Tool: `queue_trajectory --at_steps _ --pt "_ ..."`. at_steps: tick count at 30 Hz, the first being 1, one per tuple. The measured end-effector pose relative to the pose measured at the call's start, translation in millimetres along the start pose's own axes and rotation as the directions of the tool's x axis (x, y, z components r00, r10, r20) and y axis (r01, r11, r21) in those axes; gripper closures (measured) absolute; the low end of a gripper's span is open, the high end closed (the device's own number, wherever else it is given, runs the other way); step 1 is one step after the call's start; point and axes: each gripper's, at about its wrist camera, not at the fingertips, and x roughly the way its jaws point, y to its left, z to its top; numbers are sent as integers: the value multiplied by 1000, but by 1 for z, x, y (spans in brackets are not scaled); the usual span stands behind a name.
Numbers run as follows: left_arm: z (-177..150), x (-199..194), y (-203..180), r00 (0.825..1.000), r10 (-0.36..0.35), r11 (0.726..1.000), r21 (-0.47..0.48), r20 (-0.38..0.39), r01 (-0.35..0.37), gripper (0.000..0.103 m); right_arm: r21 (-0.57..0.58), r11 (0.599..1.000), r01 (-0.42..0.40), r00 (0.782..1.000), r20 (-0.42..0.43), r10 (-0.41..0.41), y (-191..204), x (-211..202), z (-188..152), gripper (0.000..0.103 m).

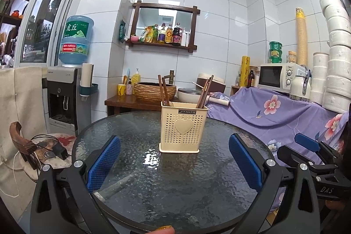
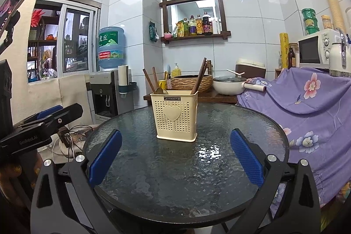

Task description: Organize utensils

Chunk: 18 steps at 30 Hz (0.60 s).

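A utensil holder (image 1: 183, 126) stands upright toward the far side of the round table (image 1: 153, 194), with chopsticks (image 1: 162, 90) leaning in its left compartment and more chopsticks (image 1: 205, 91) in its right. Behind the table a low counter (image 1: 122, 101) carries a woven basin (image 1: 154, 91) and a pot (image 1: 189, 94); left of it stands a water dispenser (image 1: 65, 89). To the right, a draped cloth (image 1: 280, 111) lies under a microwave (image 1: 278, 77), and a wall shelf (image 1: 163, 25) of bottles hangs above the counter.

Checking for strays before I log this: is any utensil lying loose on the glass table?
No: the glass table carries only the cream holder, with the chopsticks standing inside it.
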Motion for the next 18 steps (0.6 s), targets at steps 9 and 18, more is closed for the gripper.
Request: queue_trajectory --at_steps 9,18 --pt "1 1 -4 1000 11 1000 12 0 -11 6 0 1000 -1 1000 -2 1 -1 0 0 6" --pt "1 2 -4 1000 23 1000 1 -1 -23 6 1 1000 0 1000 -4 0 -1 0 0 6"
